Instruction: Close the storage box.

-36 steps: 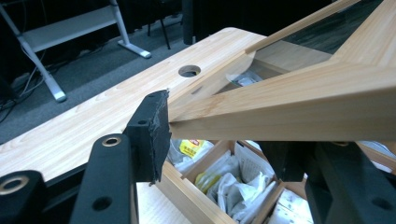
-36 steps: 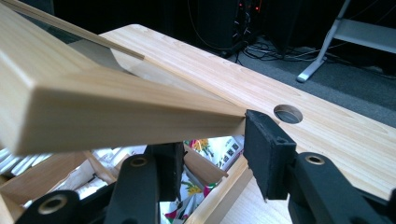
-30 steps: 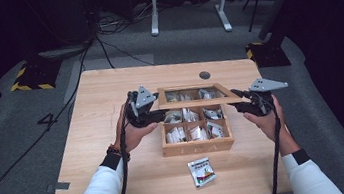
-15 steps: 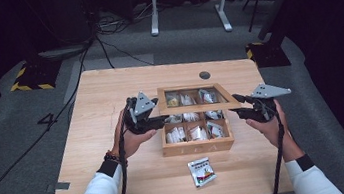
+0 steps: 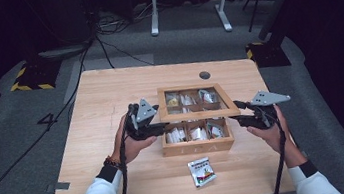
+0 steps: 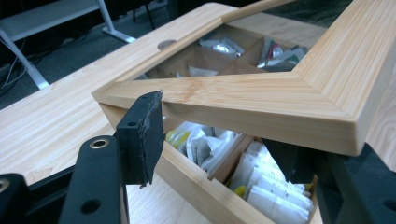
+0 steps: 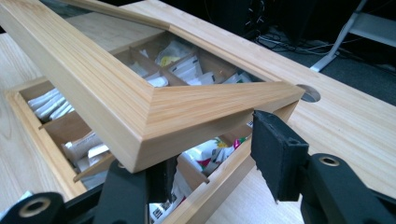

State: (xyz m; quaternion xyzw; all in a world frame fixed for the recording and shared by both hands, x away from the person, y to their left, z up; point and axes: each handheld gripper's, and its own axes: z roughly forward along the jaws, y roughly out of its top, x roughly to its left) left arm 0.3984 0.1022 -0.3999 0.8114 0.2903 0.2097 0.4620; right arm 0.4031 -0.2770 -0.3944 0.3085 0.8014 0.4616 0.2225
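A wooden tea box (image 5: 197,147) with several compartments of sachets stands mid-table. Its hinged, windowed lid (image 5: 197,116) is partly raised, front edge a little above the box. My left gripper (image 5: 156,127) is at the lid's front left corner and my right gripper (image 5: 243,119) at its front right corner. In the left gripper view the lid (image 6: 261,102) lies over one jaw, the other jaw stands beside the corner, and the left gripper (image 6: 219,149) is open. In the right gripper view the lid (image 7: 140,107) rests likewise and the right gripper (image 7: 217,163) is open.
One loose tea sachet (image 5: 202,171) lies on the table (image 5: 110,100) in front of the box. A round cable hole (image 5: 204,75) sits behind the box. Beyond the far edge are floor cables and a white desk frame (image 5: 188,4).
The lid's front edge has come down toward the box, and both grippers have moved down and nearer the person with it.
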